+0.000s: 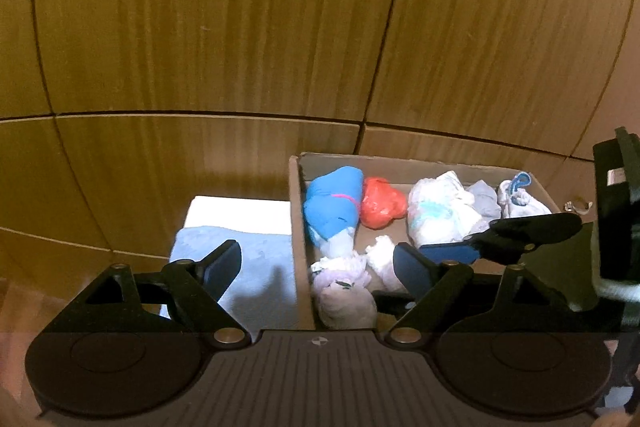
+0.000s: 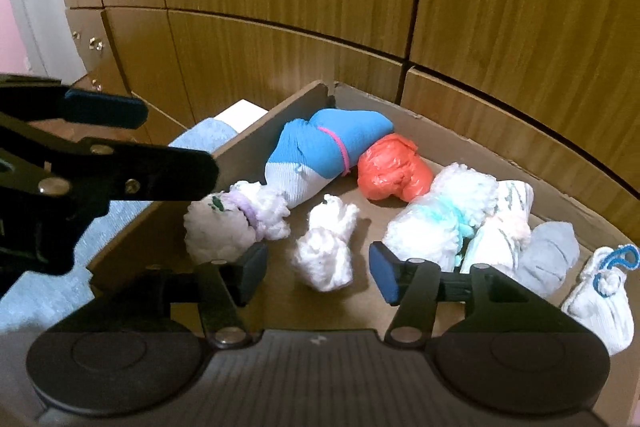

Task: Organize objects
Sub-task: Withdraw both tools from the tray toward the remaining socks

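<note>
A cardboard box (image 2: 256, 131) holds several rolled sock bundles: a blue and white one (image 2: 320, 151), an orange one (image 2: 394, 173), a fluffy white and lilac one (image 2: 228, 223), a small white one (image 2: 326, 247), a white and teal one (image 2: 436, 223), a grey one (image 2: 550, 259) and a white one with a blue loop (image 2: 602, 301). My right gripper (image 2: 318, 269) is open, low over the small white bundle. My left gripper (image 1: 318, 269) is open and empty, straddling the box's left wall (image 1: 298, 239). It also shows in the right wrist view (image 2: 138, 143).
A light blue folded towel (image 1: 256, 267) lies left of the box, over something white (image 1: 240, 213). Wooden cabinet doors (image 1: 220, 27) stand close behind the box. A white door (image 2: 28, 7) is at far left.
</note>
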The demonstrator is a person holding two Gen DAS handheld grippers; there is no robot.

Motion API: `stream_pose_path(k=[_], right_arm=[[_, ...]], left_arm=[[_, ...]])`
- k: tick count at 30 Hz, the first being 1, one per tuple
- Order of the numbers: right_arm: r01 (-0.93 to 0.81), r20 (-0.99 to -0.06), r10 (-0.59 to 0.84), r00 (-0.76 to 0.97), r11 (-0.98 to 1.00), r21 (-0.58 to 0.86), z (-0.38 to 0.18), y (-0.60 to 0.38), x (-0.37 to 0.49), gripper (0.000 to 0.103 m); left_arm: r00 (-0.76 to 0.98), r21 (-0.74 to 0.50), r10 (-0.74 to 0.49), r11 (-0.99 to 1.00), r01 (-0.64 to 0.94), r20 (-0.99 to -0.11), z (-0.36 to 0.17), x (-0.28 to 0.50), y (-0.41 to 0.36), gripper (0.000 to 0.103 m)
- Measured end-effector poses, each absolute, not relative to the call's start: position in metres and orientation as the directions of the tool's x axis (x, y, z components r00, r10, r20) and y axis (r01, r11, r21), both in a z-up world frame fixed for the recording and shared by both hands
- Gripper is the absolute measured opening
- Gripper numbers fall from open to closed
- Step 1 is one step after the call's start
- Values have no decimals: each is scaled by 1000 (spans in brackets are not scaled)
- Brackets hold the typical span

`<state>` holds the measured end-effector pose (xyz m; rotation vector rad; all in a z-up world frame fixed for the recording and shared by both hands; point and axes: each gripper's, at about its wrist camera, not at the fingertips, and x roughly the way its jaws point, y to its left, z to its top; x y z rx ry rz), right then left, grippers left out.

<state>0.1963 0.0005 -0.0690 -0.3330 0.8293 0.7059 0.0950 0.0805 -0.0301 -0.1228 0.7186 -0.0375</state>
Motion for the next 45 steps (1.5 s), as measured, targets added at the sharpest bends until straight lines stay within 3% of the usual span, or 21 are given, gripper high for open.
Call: stream_pose_path(k=[25, 36, 40, 45], right_arm=[[-656, -704, 488, 516, 754, 41, -24, -46, 154, 60], [-607, -613, 536, 580, 786, 113, -18, -89, 93, 63], [-559, -561, 525, 640, 819, 128, -22, -111, 50, 70], [-515, -530, 498, 686, 847, 130, -50, -114, -5, 73]], left_arm=[[754, -50, -75, 997, 56, -652, -23, 26, 62, 88], [774, -11, -90, 994, 107, -627, -32, -21, 36, 89], [786, 16, -97, 991, 135, -610, -42, -37, 31, 90], [781, 24, -105, 988, 152, -616, -57, -56, 34, 91]])
